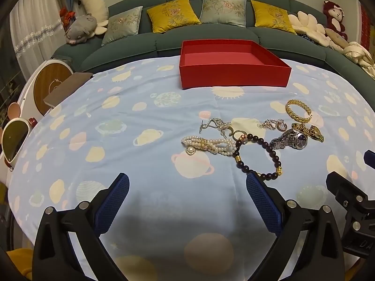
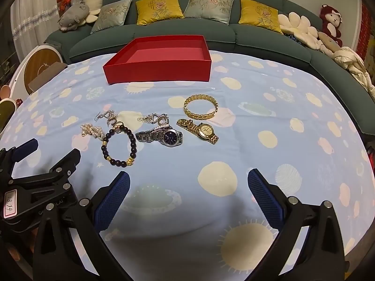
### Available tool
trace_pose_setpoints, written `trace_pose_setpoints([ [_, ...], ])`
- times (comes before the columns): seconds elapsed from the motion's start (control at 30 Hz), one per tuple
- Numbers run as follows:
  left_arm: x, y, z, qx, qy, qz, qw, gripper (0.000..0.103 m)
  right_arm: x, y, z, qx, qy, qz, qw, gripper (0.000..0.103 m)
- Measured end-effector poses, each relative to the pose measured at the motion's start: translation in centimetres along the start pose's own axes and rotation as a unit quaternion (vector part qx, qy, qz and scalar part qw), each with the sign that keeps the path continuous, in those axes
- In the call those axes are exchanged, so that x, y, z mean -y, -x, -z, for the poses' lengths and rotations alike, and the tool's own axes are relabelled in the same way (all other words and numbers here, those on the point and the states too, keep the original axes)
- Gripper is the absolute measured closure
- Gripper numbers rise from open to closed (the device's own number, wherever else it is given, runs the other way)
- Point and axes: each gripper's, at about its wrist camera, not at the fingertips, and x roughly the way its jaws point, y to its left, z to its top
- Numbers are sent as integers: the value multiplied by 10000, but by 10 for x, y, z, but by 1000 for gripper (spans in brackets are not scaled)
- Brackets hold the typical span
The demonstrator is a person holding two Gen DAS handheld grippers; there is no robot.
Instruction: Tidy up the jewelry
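An empty red box [image 1: 232, 71] [image 2: 159, 70] stands at the far side of the blue patterned cloth. Jewelry lies in front of it: a gold bangle [image 1: 298, 110] [image 2: 201, 107], a gold watch [image 1: 313, 131] [image 2: 202, 130], a silver watch [image 1: 291, 140] [image 2: 164, 137], a dark bead bracelet [image 1: 259, 157] [image 2: 119, 146], a pearl bracelet [image 1: 208, 145] [image 2: 91, 130] and silver pieces [image 1: 216, 125] [image 2: 153, 118]. My left gripper [image 1: 187, 183] is open and empty, just short of the pearls and beads. My right gripper [image 2: 188, 182] is open and empty, nearer than the watches.
A green sofa [image 1: 211, 39] with cushions and plush toys runs behind the table. A round white device [image 1: 50, 86] and sunglasses [image 1: 13, 138] sit at the left edge. The right gripper shows in the left wrist view [image 1: 351, 199]; the left gripper shows in the right wrist view [image 2: 35, 173].
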Motion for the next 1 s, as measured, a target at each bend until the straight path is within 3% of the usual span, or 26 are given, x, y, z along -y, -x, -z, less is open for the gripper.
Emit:
trace_pose_setpoints([
  [1.0, -1, -3, 1, -76, 99, 104, 9999, 5, 3, 1, 1, 8, -57, -61, 10000, 5],
])
